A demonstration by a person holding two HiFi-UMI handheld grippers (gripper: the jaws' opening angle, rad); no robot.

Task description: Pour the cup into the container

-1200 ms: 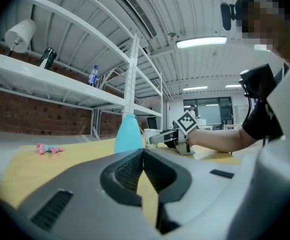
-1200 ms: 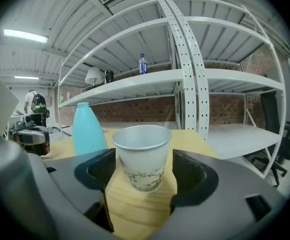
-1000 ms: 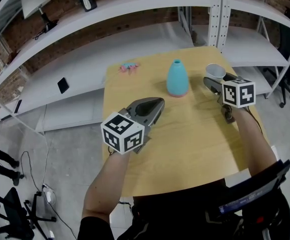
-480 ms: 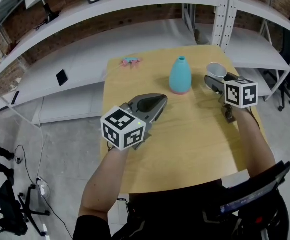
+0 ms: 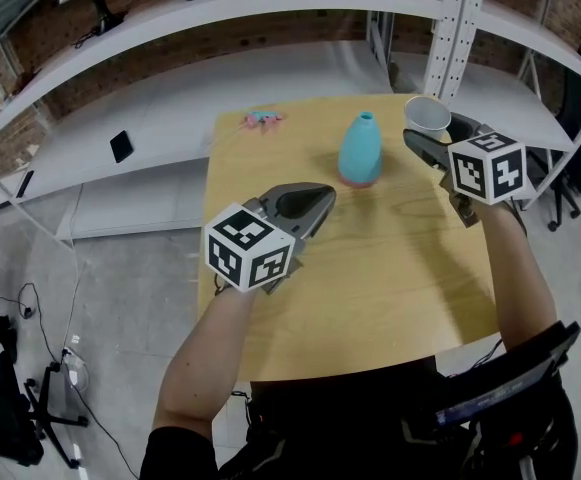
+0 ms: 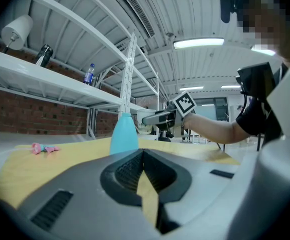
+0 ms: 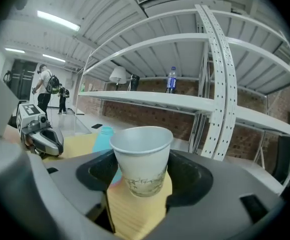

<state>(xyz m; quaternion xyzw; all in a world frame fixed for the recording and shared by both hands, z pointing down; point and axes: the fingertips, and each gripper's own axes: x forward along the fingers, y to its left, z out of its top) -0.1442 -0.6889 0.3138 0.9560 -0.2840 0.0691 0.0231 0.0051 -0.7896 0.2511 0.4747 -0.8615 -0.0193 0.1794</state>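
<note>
White cup now lifted off table, right claw just tightened on it, left claw closed, empty

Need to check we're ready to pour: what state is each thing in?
Cup: upright, held off the table.
Container: upright on the table.
Right gripper: fingers have just been closing, gripping the cup.
Left gripper: fingers together, empty.
Pink toy: lying on the table.

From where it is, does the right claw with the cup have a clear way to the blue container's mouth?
Probably yes: the right claw holds the cup just right of the blue container, bare table between them, and the left claw sits nearer the person, aside.
</note>
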